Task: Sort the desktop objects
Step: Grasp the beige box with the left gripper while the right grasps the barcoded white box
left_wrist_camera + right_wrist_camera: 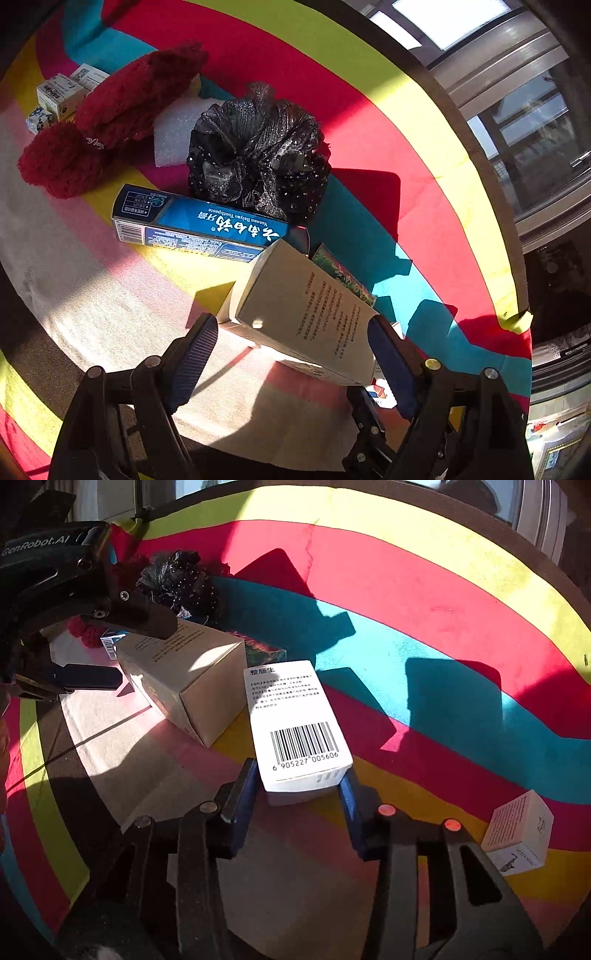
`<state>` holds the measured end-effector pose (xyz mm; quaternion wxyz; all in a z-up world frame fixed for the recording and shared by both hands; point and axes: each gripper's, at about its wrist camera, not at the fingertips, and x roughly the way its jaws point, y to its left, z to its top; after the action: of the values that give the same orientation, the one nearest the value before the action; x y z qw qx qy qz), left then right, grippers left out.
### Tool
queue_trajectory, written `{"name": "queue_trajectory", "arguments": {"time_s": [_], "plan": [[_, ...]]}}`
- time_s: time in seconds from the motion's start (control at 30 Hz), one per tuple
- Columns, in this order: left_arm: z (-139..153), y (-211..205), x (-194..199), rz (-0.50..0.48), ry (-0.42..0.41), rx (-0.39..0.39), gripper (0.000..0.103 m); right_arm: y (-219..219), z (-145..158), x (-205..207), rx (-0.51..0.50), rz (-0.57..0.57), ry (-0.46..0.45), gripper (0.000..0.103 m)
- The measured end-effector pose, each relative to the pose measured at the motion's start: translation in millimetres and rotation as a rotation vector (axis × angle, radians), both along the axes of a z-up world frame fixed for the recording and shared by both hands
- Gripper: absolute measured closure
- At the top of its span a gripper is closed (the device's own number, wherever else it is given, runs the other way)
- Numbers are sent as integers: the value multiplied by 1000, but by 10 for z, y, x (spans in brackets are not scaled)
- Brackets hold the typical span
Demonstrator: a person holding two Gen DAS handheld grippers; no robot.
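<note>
The right gripper [301, 786] pinches the near end of a white barcode box [293, 723] – lying right of the beige carton [303, 314], which the left gripper [291, 343] straddles wide, only its right pad touching.

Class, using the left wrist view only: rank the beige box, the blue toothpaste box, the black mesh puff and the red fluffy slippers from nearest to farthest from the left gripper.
1. Beige box, between the fingers of the left gripper.
2. Blue toothpaste box, just beyond, left of centre.
3. Black mesh puff, behind the toothpaste box.
4. Red fluffy slippers, far left.
</note>
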<state>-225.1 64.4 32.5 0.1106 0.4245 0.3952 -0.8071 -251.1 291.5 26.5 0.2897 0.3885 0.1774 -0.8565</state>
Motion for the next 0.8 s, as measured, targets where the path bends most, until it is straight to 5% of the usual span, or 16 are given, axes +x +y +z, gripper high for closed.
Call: {"name": "queue_trajectory", "arguments": {"time_s": [0.2,0.37,0.57,0.8], "plan": [[135,116,-284,128,-73,-57,19,62,39,4,-18,-5,-21,57],[36,436,-551,-27,-264,-229,19,106,76,16,-22,-16,-25,57],[49,595,97,-139,-284,-336,20,138,123,54,-19,-18,-23,57],[109,625,944,-132,-211,-281,19,177,170,78,-22,-20,-27,57]]}}
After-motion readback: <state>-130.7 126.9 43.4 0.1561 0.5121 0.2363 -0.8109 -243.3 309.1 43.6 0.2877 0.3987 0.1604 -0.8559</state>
